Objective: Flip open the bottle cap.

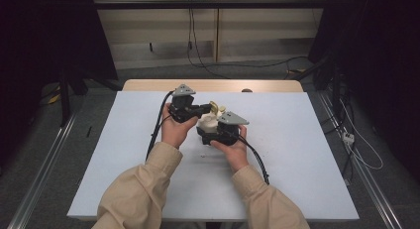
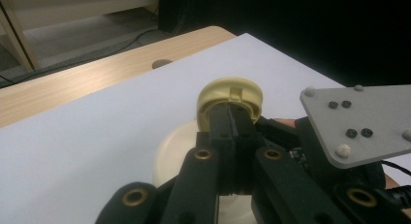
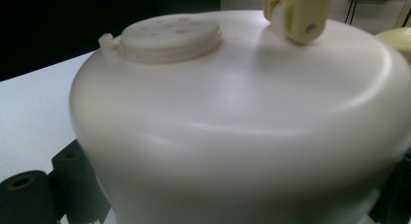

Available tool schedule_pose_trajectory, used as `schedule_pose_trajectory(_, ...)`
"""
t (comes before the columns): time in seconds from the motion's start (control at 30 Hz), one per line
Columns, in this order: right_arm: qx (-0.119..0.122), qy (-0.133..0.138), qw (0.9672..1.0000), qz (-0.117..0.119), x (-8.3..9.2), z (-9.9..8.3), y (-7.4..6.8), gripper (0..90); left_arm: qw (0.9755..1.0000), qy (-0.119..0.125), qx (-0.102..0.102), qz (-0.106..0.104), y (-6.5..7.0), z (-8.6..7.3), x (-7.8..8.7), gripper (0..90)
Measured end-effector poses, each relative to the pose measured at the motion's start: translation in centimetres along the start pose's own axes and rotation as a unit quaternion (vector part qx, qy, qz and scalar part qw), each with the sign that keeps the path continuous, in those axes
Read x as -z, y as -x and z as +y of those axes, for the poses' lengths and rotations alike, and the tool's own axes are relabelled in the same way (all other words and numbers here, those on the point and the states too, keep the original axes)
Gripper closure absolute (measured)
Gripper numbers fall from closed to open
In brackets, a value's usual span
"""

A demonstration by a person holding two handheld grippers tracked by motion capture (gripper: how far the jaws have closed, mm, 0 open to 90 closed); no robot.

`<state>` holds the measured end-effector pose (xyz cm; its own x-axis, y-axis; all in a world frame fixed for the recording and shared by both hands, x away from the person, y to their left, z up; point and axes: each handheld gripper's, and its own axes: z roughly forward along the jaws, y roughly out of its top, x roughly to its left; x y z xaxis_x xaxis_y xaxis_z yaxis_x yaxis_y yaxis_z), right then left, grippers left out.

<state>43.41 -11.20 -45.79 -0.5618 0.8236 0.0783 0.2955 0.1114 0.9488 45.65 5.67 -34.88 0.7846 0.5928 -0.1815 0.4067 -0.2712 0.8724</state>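
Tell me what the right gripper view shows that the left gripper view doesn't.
Right gripper view alone: the perforated opening on top of the cream container and the yellow hinge piece. Left gripper view alone: the left gripper with jaws shut on the flipped-up yellow lid, the wooden table edge, and the right gripper's grey plate. Both: the container and the white table surface.

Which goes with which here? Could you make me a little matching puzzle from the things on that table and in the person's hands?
Things:
1. yellow flip lid
2. cream container
3. white table sheet
4. round holed opening

States or places:
A. lies flat beneath everything
B. pinched between the left gripper's closed jaws
C. sits on top of the container, uncovered
D. held by the right gripper, its body close before that camera

Pairs: 1-B, 2-D, 3-A, 4-C
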Motion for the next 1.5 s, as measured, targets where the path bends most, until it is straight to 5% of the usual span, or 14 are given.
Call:
schedule_pose_trajectory(0.63,-0.001,-0.002,1.0000,0.000,0.0,0.0,0.0,6.3,1.0000,-0.002,0.001,-0.007,0.0,0.3,-0.8,89.4)
schedule_pose_trajectory(0.83,-0.005,-0.005,1.0000,0.001,0.1,0.1,0.0,6.0,1.0000,0.004,0.002,0.000,-0.2,0.1,0.0,74.0)
schedule_pose_trajectory(1.1,-0.020,-0.026,0.9994,-0.001,0.3,0.1,0.1,3.5,0.9997,0.013,0.018,0.009,-0.8,-1.3,1.5,42.7)
schedule_pose_trajectory(1.5,-0.021,-0.066,0.9976,0.001,1.2,-0.3,0.0,2.8,0.9994,0.017,0.023,0.020,-1.6,-4.0,3.7,21.6)
